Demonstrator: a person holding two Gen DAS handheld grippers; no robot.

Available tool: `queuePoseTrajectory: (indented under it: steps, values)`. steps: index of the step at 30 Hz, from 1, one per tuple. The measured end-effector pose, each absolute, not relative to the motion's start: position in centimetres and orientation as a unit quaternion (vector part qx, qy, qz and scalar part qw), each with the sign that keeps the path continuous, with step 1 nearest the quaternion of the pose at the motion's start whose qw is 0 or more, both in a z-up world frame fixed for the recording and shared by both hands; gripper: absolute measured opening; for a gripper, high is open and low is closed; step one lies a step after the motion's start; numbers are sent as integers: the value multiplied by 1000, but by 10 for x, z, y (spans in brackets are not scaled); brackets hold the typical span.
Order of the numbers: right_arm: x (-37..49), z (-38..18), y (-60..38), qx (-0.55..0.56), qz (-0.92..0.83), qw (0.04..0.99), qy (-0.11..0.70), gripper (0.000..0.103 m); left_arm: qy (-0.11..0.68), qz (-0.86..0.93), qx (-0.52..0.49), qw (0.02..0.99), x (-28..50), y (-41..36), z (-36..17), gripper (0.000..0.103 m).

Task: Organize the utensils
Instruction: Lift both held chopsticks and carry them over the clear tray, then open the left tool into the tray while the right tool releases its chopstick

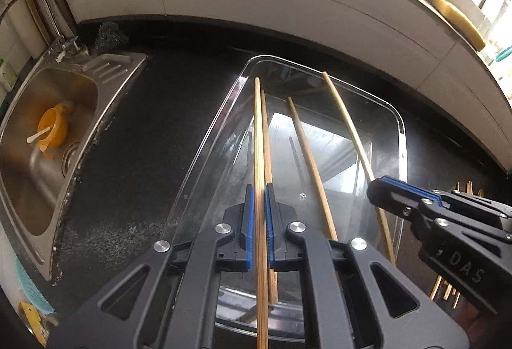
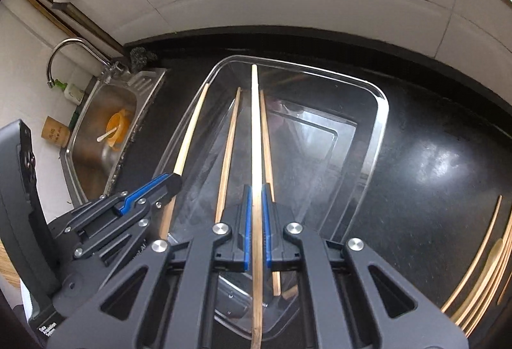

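Clamped between the blue pads of the left gripper point(image 1: 260, 189), in the left wrist view, 1 pale bamboo chopstick point(image 1: 258, 138) runs straight ahead over a clear plastic container point(image 1: 401, 138) on the black countertop point(image 1: 144, 125). Another chopstick lies just beside it inside the container, and a third point(image 1: 312, 166) lies further right on the container floor. At right, the right gripper point(image 1: 377, 189) is closed on a lighter, slightly bowed chopstick point(image 1: 348, 128) that reaches toward the far rim. More chopsticks point(image 1: 448, 288) lie on the counter past it. A steel sink point(image 1: 48, 138) at left holds an orange cup point(image 1: 52, 128).

From the right wrist, the right gripper point(image 2: 255, 189) pinches the long, light chopstick point(image 2: 254, 125), its tip near the container's far wall point(image 2: 380, 112). 2 darker chopsticks point(image 2: 228, 150) lie in the container on either side of it. At left, the left gripper point(image 2: 174, 181) grips its chopstick point(image 2: 192, 131) above the container's left rim. Loose chopsticks point(image 2: 480, 256) lie on the counter at right.
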State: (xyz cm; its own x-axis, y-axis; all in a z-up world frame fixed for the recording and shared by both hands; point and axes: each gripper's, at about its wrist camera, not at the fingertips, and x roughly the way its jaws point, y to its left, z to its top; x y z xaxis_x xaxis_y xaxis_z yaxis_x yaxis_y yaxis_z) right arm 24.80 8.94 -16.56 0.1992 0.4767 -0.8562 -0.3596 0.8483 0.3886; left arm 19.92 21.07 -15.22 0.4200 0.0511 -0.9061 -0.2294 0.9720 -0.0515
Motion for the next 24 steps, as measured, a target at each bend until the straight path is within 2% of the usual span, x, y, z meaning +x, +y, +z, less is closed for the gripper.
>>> queuePoseTrajectory:
  steps: [9,10,12,13,14,24]
  values:
    - [262,-175,90,71,277,763,579,7,532,86,-71,839,210,213,-163,7]
    - [263,-172,85,75,272,769,574,10,532,81,-75,839,210,214,-162,10]
    - [265,-163,73,90,267,779,560,55,532,79,-78,839,207,215,-158,34]
    - [264,-158,66,100,268,785,550,83,529,81,-79,841,206,216,-155,73]
    - [263,-153,61,107,270,790,540,83,523,82,-81,845,203,217,-152,87]
    - [234,-134,25,125,261,792,538,84,500,74,-77,859,178,210,-121,94]
